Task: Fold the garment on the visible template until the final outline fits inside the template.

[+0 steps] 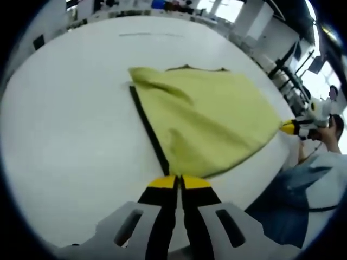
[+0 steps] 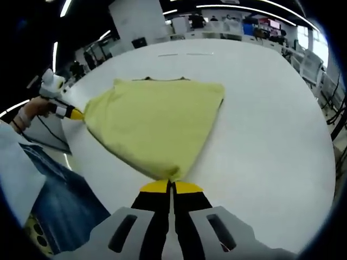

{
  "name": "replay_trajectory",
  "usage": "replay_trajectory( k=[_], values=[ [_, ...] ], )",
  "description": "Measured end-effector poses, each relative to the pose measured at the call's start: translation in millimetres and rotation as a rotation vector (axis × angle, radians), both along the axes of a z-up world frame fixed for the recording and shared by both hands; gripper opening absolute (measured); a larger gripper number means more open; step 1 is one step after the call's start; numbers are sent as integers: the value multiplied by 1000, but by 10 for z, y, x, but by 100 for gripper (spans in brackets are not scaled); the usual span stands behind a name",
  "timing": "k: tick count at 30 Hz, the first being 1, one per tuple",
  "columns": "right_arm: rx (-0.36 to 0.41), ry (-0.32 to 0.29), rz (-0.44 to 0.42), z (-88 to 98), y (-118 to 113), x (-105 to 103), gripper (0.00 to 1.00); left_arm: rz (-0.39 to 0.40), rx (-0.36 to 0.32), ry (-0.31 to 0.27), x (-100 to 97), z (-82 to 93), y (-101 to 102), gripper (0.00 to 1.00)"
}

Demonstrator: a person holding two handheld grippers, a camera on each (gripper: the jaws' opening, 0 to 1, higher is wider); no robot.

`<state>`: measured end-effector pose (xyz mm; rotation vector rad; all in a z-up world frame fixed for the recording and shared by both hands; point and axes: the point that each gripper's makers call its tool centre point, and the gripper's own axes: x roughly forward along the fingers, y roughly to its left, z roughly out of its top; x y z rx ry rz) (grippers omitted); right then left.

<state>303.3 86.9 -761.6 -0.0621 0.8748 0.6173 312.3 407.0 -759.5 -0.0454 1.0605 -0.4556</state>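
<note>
Yellow-green garment [image 1: 209, 122] lies spread across the centre of the white table [image 1: 65, 124] in the left gripper view, a black template strip [image 1: 147, 127] exposed along its left edge; the left gripper [image 1: 179, 182], at bottom centre, has its yellow-tipped jaws closed on the near corner of the cloth. In the right gripper view the right gripper [image 2: 171, 187], bottom centre, is likewise clamped on a corner of the garment [image 2: 157, 122]; the left gripper [image 2: 76, 114] appears at centre left, held by a hand [image 2: 32, 108], pinching the opposite corner.
</note>
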Motion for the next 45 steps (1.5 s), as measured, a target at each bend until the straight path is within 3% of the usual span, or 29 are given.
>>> replay_trajectory(
  k=[14, 22, 30, 32, 36, 39, 42, 43, 45],
  values=[
    [-45, -2, 29, 82, -160, 62, 2, -33, 27, -1, 11, 99, 79, 0],
    [-64, -27, 103, 234, -124, 138, 2, -68, 36, -31, 94, 301, 131, 0],
    [-65, -97, 136, 540, -100, 292, 2, -114, 34, -99, 230, 594, 141, 0],
    [-59, -118, 141, 617, -96, 342, 2, -143, 39, -122, 270, 656, 135, 0],
    [-47, -157, 151, 784, -77, 457, 2, -191, -31, -149, 350, 849, 69, 0],
    [-74, -183, 163, 865, -98, 517, 2, -212, -12, -172, 424, 940, 148, 0],
    [-69, -209, 166, 984, -104, 533, 2, -274, 15, -200, 473, 1010, 198, 0],
    [-63, -218, 172, 1028, -100, 525, 2, -327, 29, -217, 472, 1027, 191, 0],
    [-52, -222, 175, 1080, -99, 499, 2, -369, 26, -179, 379, 1011, 166, 0]
  ],
)
